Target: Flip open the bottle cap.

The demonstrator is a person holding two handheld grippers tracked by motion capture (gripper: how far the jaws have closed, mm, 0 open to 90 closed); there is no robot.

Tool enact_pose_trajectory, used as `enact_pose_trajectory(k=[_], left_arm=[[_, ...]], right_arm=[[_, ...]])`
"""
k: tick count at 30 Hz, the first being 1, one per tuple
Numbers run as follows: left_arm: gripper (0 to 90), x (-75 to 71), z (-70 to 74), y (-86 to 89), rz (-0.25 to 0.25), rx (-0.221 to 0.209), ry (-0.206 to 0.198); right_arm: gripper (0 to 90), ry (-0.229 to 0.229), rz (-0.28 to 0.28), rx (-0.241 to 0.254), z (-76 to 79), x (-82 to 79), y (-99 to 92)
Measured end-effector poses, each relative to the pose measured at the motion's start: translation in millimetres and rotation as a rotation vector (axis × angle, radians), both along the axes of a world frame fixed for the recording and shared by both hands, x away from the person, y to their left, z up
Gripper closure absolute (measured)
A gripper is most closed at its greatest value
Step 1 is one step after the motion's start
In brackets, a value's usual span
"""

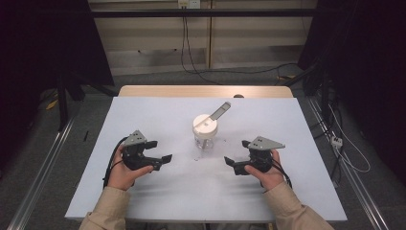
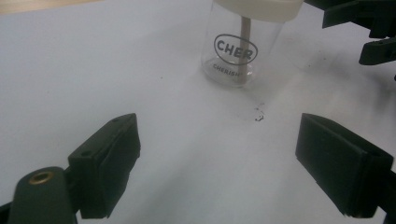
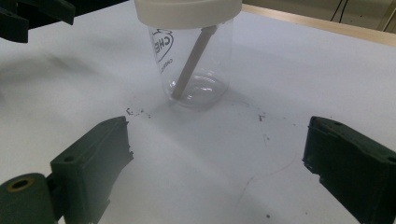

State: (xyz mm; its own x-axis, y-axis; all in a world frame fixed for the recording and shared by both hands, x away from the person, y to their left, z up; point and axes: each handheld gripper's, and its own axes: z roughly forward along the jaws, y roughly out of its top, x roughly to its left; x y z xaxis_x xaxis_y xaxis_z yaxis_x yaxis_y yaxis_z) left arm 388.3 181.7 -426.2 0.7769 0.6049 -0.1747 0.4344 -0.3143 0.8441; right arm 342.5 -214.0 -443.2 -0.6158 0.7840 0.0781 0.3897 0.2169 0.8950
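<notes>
From above, on the pale blue table cover (image 1: pixel 201 191), a clear plastic jar with a cream screw-on lid (image 1: pixel 205 130) stands upright near the middle, and a beige flat stick (image 1: pixel 219 111) pokes out through the lid, leaning up and away toward the far right. The left gripper (image 1: pixel 158 152) sits to the jar's near left and the right gripper (image 1: pixel 237 157) to its near right, both apart from it, with the jar between them and a little farther out. Each pair of jaws stands spread with nothing between. Neither looks clearly nearer, though the stick's free end tilts toward the right hand's side.

Along the left gripper's own view, its black jaws are wide apart over bare cover, and the jar (image 2: pixel 236 49) stands ahead, slightly right of the gap's centre line. The stick (image 2: pixel 243 46) runs nearly straight up inside it.

Seen from the right gripper's camera, the jaws are likewise spread and empty. The jar (image 3: pixel 194 60) stands ahead, left of the gap's centre, and the stick (image 3: pixel 194 60) slants from the jar's floor up to the lid (image 3: pixel 187 11). A grip on the jar would, I judge, need either hand to move forward and inward.
</notes>
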Motion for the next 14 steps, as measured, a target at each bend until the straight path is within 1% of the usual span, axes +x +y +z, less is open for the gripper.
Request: enact_pose_trajectory(k=[1, 5, 6, 7, 9, 14], left_arm=[[13.4, 0.0, 0.0, 0.0, 0.0, 0.0, 0.0], [13.3, -5.1, -3.8, 10.1, 0.004, 0.015, 0.005], [12.8, -6.3, -4.6, 12.6, 0.004, 0.016, 0.007], [12.5, -7.5, -5.3, 14.6, 0.003, 0.01, 0.008], [11.9, -9.6, -6.3, 20.2, 0.006, 0.015, 0.001], [10.4, -11.2, -7.0, 22.5, 0.013, 0.012, 0.0]], right_arm=[[6.7, -0.001, -0.001, -0.001, 0.0, -1.2, -1.6], [6.7, -0.001, -0.004, -0.007, -0.5, -5.5, -6.5], [6.7, -0.001, -0.008, -0.017, -1.8, -8.1, -10.1], [6.7, 0.001, -0.009, -0.014, -2.3, -9.3, -11.8], [6.7, 0.0, -0.013, -0.015, -2.3, -11.8, -14.9], [6.7, 0.001, -0.022, -0.015, -2.4, -15.8, -19.5]])
